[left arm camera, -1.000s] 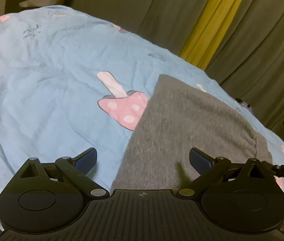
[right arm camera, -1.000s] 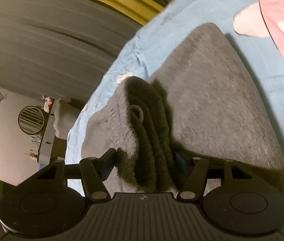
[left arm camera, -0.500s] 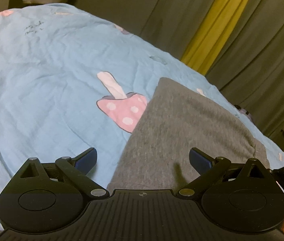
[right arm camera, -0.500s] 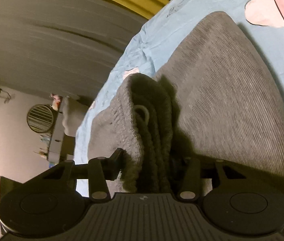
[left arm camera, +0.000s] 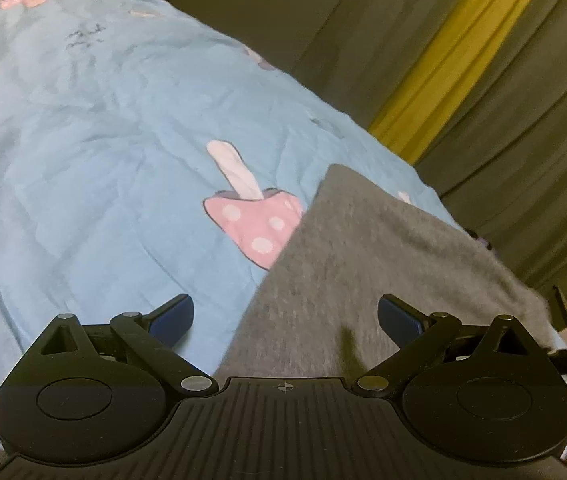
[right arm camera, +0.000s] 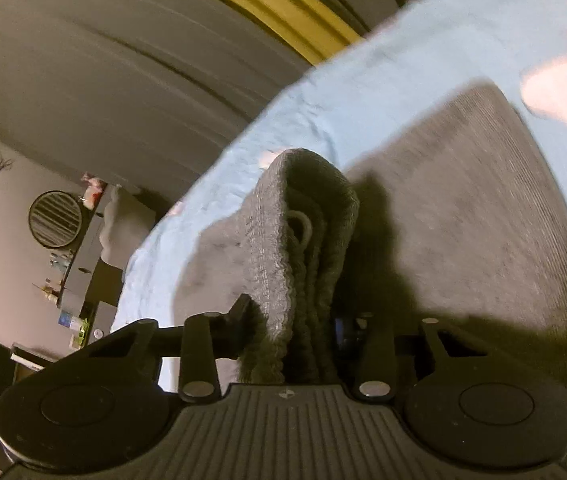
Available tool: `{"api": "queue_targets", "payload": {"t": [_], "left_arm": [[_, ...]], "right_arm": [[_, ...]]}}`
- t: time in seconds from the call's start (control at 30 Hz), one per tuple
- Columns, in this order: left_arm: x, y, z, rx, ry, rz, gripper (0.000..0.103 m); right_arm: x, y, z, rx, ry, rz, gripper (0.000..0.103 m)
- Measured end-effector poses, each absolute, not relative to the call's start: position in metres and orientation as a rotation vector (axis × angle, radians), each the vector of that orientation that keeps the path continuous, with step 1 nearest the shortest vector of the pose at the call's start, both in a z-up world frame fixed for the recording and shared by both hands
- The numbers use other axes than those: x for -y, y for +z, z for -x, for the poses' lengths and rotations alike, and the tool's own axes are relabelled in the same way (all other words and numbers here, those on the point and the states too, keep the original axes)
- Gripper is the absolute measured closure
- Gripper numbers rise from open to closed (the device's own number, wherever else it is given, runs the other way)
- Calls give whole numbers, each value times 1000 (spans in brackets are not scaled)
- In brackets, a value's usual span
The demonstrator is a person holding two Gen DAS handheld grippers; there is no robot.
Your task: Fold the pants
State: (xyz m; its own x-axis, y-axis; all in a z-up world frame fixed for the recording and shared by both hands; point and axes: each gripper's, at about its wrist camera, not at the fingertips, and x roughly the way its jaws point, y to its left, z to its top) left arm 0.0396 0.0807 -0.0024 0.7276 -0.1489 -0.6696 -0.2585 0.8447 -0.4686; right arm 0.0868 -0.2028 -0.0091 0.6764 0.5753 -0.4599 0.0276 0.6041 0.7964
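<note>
- You have one pair of grey pants [left arm camera: 383, 264] in front of you, two grippers, and a single bed under a light blue sheet [left arm camera: 103, 152] printed with pink mushrooms [left arm camera: 255, 220].
- The pants lie on the bed near its curtain-side edge, folded into a long slab. In the left wrist view its long axis runs from the gripper up and away to a far corner beside a mushroom.
- They look like ribbed knit, plain grey, with a gathered waistband [right arm camera: 303, 248] bunched in thick layers and a drawstring loop showing between them.
- Your right gripper [right arm camera: 295, 320] has just been closing and now pinches that bunched waistband, raised off the flat part.
- Your left gripper [left arm camera: 283, 316] stands wide open above the pants' near edge, gripping nothing.
</note>
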Motion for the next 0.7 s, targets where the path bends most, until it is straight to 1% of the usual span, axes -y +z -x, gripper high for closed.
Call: {"api": "queue_targets", "payload": {"t": [0.13,0.33,0.57,0.7], "left_arm": [[-84,-1,-38,-751,76,591,2],[-84,-1,-38,-755,66,587,2],[-83,-1,-37,-756,45,583,2],[-74,1,-39,-768,10,526,2]], "right_arm": [[203,25,-77,-695,409,-896,67],[210,51,-65,-631,434,-919,68],[230,55,-49,-590,395,-960,68],[251,43,-38,-587,329,-996,68]]}}
